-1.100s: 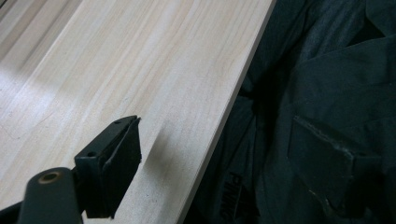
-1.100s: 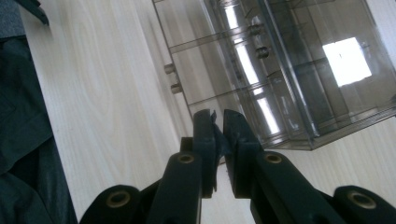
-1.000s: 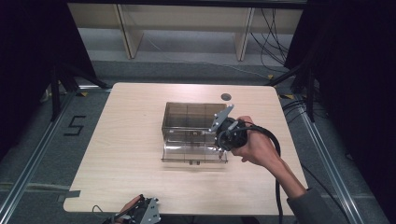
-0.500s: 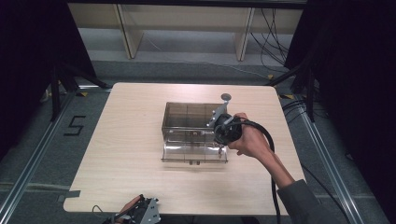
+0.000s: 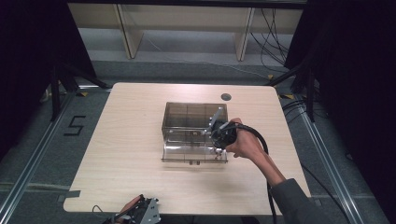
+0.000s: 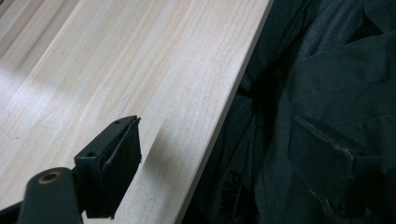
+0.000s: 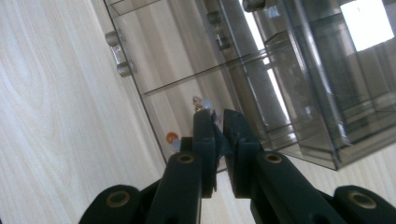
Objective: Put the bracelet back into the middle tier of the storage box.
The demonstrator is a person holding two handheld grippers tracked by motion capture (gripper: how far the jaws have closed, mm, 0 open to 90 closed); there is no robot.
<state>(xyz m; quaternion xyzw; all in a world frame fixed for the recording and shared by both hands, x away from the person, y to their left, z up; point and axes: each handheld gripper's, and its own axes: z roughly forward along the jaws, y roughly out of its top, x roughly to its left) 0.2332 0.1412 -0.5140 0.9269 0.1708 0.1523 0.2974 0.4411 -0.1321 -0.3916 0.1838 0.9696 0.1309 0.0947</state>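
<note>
A smoky clear plastic box (image 5: 187, 116) with dividers stands mid-table, its lid (image 5: 187, 153) folded flat toward the person. My right gripper (image 5: 220, 135) hovers over the lid's right end. In the right gripper view its tips (image 7: 218, 119) are shut on a small pale piece (image 7: 201, 102) with a brass tip that pokes out past the jaws, just above the lid (image 7: 159, 70). A tiny orange item (image 7: 172, 138) shows beside the left jaw. My left gripper (image 5: 140, 213) rests at the table's near edge; one of its fingers (image 6: 114, 163) shows far off-centre, with nothing in it.
The pale wooden table (image 5: 130, 140) has a round dark grommet (image 5: 226, 97) at the back right. Dark clothing (image 6: 327, 116) lies beyond the near table edge. Shelving legs and cables stand behind the table, and a floor marking "5" (image 5: 74, 125) lies to the left.
My right gripper has shifted slightly left over the box's open lid and tilted. The left gripper has stayed at the near table edge.
</note>
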